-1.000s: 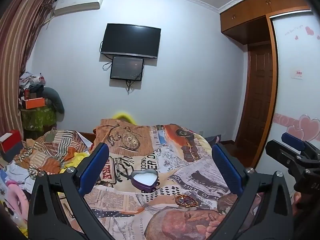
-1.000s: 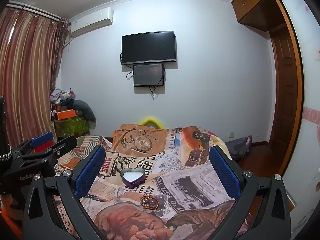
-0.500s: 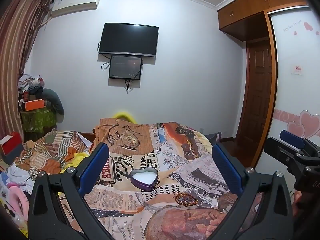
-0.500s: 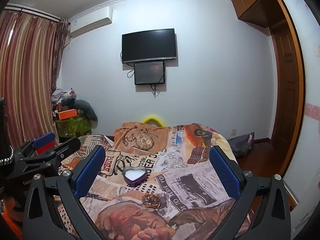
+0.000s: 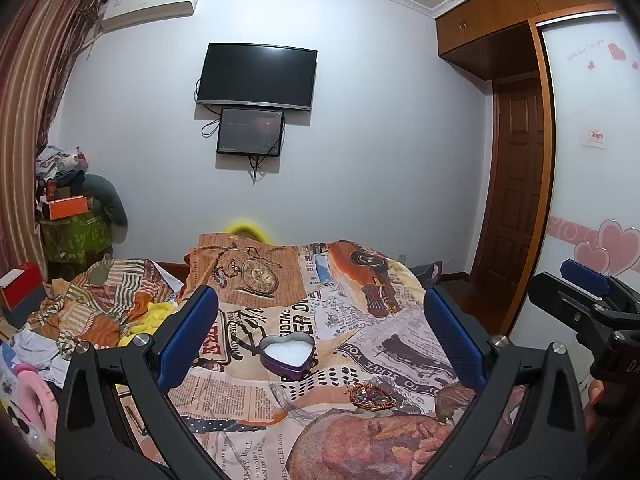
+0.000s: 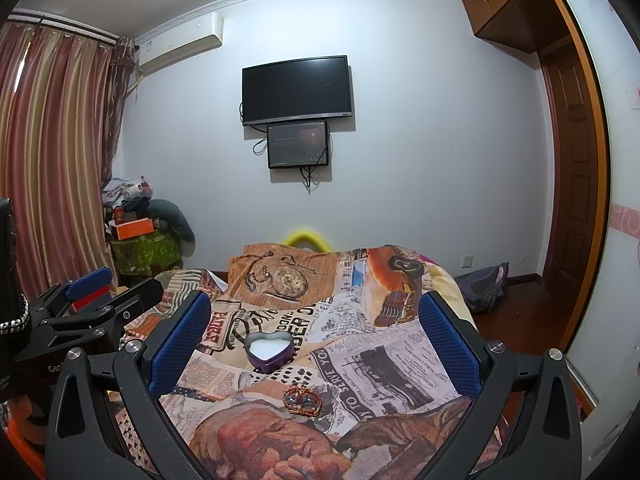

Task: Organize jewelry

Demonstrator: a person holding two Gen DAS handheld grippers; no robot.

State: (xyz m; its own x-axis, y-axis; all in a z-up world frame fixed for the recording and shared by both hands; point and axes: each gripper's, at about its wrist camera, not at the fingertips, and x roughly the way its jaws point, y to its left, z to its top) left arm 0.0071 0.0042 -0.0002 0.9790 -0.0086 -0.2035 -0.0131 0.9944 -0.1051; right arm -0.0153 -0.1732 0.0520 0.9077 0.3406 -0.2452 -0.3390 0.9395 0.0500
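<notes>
A purple heart-shaped tin [image 5: 285, 355] with a white lining lies open on the newspaper-print bedspread [image 5: 304, 312]; it also shows in the right wrist view [image 6: 267, 351]. A small gold and red piece of jewelry [image 5: 371, 395] lies on the spread in front of the tin, to its right; the right wrist view shows it too [image 6: 302, 399]. My left gripper [image 5: 320, 340] is open and empty above the bed, short of both. My right gripper [image 6: 314, 340] is open and empty alongside it, and its tip shows at the right of the left wrist view [image 5: 588, 284].
Crumpled striped bedding and clothes [image 5: 100, 304] lie at the bed's left. A cluttered stand with an orange box [image 5: 68, 208] is in the far left corner. A wooden door [image 5: 516, 200] and wardrobe are on the right. A TV [image 5: 256, 76] hangs on the far wall.
Both views have tilted slightly upward and shifted; the tin and jewelry sit a little lower in the frames. Both grippers stay open.
</notes>
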